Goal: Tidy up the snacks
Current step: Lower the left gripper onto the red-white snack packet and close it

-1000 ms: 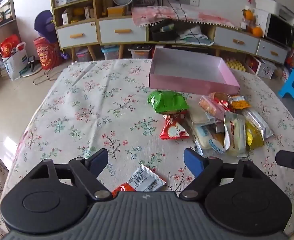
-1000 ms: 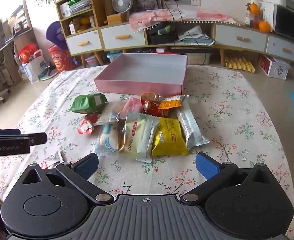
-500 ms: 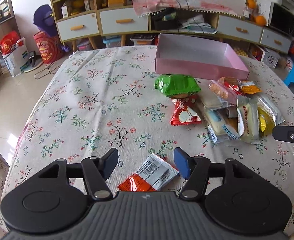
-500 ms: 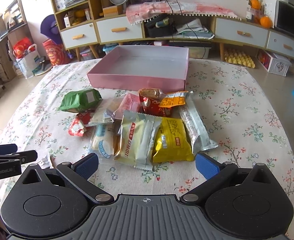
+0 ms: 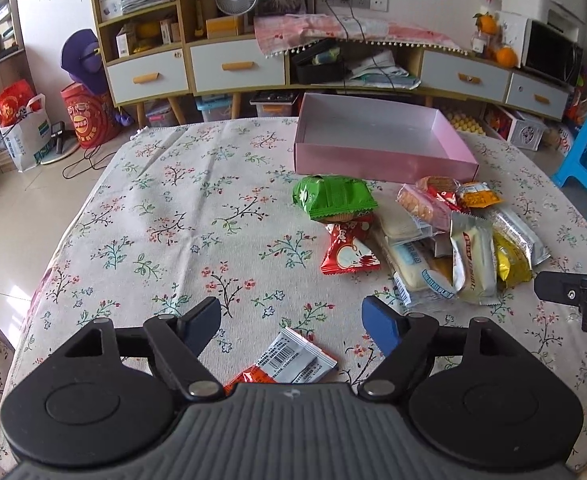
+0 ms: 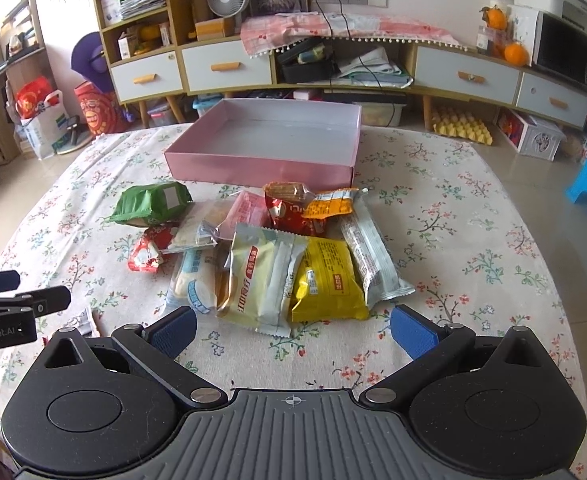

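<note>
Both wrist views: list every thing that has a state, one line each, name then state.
pink box: open, empty, upright.
left gripper: open, jaws have just been opening, nothing gripped.
right gripper: open, holding nothing.
orange-and-white packet: sealed, flat on the cloth, between the left jaws, apart from the pile.
green packet: sealed, lying at the pile's edge.
cabinet drawers: shut.
</note>
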`<state>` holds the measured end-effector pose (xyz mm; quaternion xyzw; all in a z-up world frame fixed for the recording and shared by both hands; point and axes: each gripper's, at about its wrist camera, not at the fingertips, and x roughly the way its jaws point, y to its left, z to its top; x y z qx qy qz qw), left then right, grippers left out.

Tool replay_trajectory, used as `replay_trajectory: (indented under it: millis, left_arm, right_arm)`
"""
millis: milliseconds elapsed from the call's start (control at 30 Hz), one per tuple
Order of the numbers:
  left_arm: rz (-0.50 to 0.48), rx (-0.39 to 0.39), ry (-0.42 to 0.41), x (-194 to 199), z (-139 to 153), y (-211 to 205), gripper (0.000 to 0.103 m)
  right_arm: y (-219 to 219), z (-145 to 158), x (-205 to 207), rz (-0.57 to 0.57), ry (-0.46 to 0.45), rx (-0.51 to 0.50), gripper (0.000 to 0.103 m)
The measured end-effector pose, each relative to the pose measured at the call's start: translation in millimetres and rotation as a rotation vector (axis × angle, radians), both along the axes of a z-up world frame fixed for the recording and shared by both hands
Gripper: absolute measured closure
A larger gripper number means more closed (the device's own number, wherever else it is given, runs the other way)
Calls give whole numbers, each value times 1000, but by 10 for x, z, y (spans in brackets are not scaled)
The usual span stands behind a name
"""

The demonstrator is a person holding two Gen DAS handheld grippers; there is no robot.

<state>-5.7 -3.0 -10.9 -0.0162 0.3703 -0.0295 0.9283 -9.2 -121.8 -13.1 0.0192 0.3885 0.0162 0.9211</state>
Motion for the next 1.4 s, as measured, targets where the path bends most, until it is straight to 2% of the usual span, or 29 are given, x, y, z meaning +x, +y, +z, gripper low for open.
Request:
replay_trajectory:
  millis: [167, 433, 600, 900, 1033, 1100, 1167, 1200, 1267, 1400]
  left_arm:
    - [-16, 22, 11, 5, -5, -48, 24]
    - [-84, 30, 135, 7, -116, -43, 21]
    - [-109, 42, 177, -58, -210, 40, 20]
    - [-118, 190, 207, -32, -355, 46, 22]
    - [-148, 225, 264, 53, -538, -72, 30]
    - [-141, 213, 249, 60, -535, -74, 30]
    - [-135, 153, 261, 74, -520, -17, 46]
    - [-131, 133, 264, 69, -514, 1, 50]
    - [-132, 153, 251, 40, -499, -13, 66]
    - [-122, 162, 239, 58, -501, -42, 69]
  right_arm:
    - [-1, -10, 4, -2, 0, -11, 0]
    - [-9, -79, 16, -13, 21, -33, 0]
    - [45, -167, 8, 6, 61, -61, 0]
    - [73, -312, 51, 33, 148, 10, 0]
    - [67, -377, 90, 27, 169, 26, 0]
    - [50, -400, 107, 20, 183, 40, 0]
    - [32, -416, 119, 10, 183, 45, 0]
    - [23, -421, 124, 4, 180, 45, 0]
    - [-2, -426, 126, -5, 180, 48, 0]
    - [-39, -424, 126, -22, 173, 58, 0]
